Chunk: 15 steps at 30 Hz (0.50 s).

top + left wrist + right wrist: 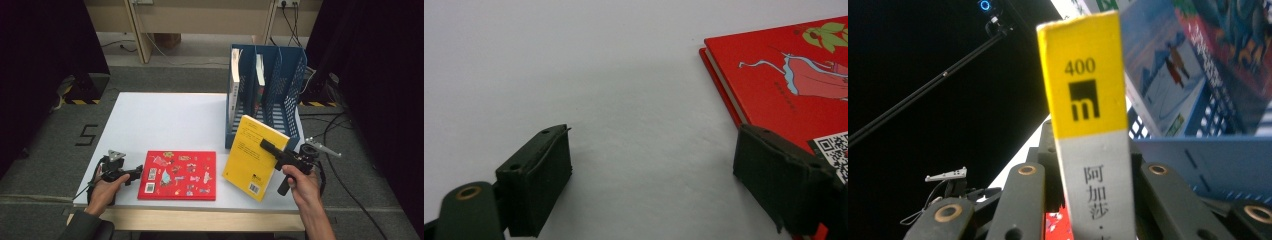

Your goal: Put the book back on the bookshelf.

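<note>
Two grippers are working at the white table [165, 120], one in each of your hands. Your right gripper [270, 147] is pinching a yellow paperback [255, 157], its jaws pressing on both covers beside the spine [1093, 125], which is standing upright between them in the right gripper view. You are holding that book tilted, its lower corner hanging near the table's front edge, just in front of the blue file rack [270, 95], where two other books are standing in the slots. Your left gripper [651, 185] is lying low over the bare tabletop with its jaws spread wide and nothing between them; the right-hand one is overlapping the corner of the red picture book [177, 175], which is lying flat between your hands.
</note>
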Tool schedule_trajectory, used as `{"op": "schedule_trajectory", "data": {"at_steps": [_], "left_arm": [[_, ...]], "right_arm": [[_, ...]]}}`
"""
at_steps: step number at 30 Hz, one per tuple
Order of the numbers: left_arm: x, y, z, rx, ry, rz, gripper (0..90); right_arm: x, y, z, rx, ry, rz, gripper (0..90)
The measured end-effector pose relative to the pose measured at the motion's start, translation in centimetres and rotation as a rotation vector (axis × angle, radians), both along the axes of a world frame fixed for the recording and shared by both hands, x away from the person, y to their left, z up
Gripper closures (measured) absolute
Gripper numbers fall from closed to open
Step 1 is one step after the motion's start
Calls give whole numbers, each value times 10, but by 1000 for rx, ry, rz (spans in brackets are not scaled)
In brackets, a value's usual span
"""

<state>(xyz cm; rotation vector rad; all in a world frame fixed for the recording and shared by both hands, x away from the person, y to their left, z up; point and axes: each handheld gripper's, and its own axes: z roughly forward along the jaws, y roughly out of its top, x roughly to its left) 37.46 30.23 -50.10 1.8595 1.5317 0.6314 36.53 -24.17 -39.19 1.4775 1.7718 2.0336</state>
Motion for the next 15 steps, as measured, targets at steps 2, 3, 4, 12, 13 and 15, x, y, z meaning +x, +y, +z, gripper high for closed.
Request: {"op": "schedule_trajectory", "data": {"at_steps": [2,3,4,12,13,15], "left_arm": [[0,0,0,0,0,0,147],[0,0,0,1,0,-1,147],[0,1,0,2,1,-2,148],[4,3,0,8,-7,12,148],[4,4,0,8,-4,10,147],[4,4,-1,9,-4,4,140]], "right_arm": [[0,-5,8,4,-1,-13,735],[0,-9,12,10,-3,-21,736],[0,-12,17,12,-6,-29,737],[1,-48,72,34,-83,-123,736],[2,-52,79,39,-86,-135,735],[6,-59,92,30,-105,-164,735]]}}
